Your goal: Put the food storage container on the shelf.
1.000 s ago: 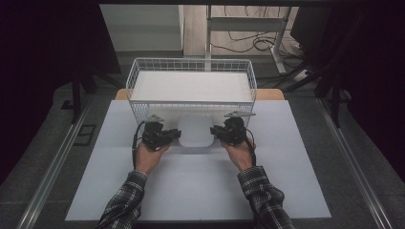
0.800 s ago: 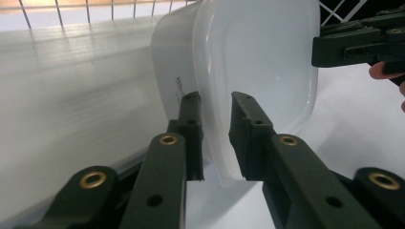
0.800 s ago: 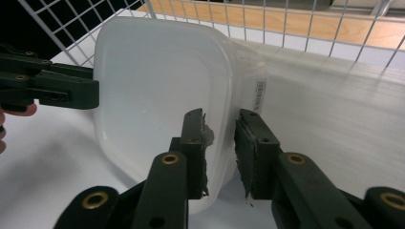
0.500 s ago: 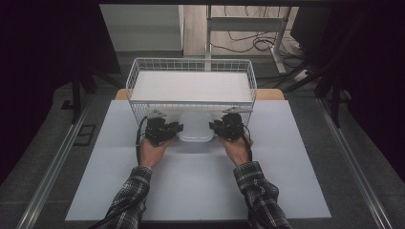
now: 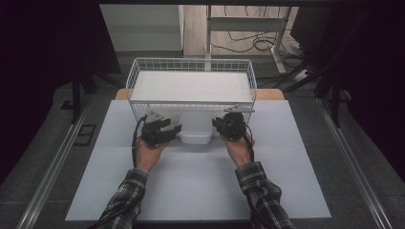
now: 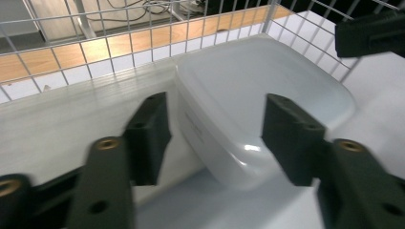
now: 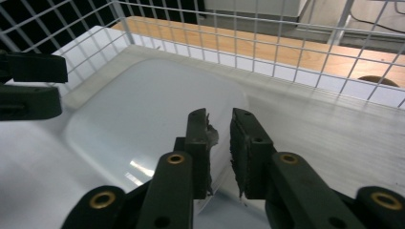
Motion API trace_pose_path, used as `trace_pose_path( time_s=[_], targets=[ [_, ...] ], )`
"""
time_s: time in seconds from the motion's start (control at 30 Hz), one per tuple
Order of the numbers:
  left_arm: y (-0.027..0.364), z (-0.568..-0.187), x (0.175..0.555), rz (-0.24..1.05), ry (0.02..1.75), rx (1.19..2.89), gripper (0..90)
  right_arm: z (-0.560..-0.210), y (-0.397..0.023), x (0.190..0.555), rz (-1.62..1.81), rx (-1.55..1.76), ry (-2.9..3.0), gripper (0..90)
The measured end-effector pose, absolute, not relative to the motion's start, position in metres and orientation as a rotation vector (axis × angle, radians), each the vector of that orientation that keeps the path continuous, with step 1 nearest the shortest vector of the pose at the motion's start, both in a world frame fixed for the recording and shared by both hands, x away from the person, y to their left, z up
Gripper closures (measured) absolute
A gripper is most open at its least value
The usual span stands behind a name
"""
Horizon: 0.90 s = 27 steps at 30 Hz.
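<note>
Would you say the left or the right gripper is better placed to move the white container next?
Right, probably: the right gripper is pinched on the white container rim, while the left gripper, jaws just opened, only straddles a corner.

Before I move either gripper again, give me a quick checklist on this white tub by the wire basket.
1. Right gripper clamped on the white tub's edge: ok, jaws nearly together on the rim.
2. Left gripper gripping: not ok, jaws have just been opening; they straddle the tub's corner without touching.
3. Tub resting on the white mat: ok.
4. Tub against the wire basket: ok; contact cannot tell.
5. Lid sealed: cannot tell.
</note>
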<state>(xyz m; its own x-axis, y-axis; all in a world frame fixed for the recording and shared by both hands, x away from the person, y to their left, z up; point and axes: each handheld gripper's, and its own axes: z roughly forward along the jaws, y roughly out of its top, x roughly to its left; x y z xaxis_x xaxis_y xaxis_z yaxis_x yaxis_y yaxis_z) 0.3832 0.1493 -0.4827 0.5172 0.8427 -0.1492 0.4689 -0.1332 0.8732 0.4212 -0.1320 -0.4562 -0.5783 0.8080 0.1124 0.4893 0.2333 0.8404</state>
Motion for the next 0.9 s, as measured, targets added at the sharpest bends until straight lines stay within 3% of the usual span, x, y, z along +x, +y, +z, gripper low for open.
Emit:
trace_pose_path(
  time_s=[0.2, 0.23, 0.4, 0.63, 0.9],
  targets=[
    [0.157, -0.477, 0.352, 0.488, 1.03, 1.816, 27.5, -0.451, -0.134, 0.408, 1.296, 1.158, 2.196, 81.0],
    [0.159, -0.477, 0.346, 0.486, 1.029, 1.818, 21.2, -0.45, -0.134, 0.402, 1.289, 1.133, 2.208, 82.1],
    [0.169, -0.484, 0.315, 0.467, 1.047, 1.795, 12.7, -0.45, -0.133, 0.389, 1.268, 1.058, 2.25, 83.1],
    [0.18, -0.497, 0.285, 0.427, 1.063, 1.792, 8.3, -0.451, -0.128, 0.375, 1.259, 0.965, 2.332, 88.4],
    [0.189, -0.509, 0.237, 0.477, 1.071, 1.838, 3.3, -0.464, -0.112, 0.365, 1.253, 0.91, 2.394, 88.7]
  ],
)
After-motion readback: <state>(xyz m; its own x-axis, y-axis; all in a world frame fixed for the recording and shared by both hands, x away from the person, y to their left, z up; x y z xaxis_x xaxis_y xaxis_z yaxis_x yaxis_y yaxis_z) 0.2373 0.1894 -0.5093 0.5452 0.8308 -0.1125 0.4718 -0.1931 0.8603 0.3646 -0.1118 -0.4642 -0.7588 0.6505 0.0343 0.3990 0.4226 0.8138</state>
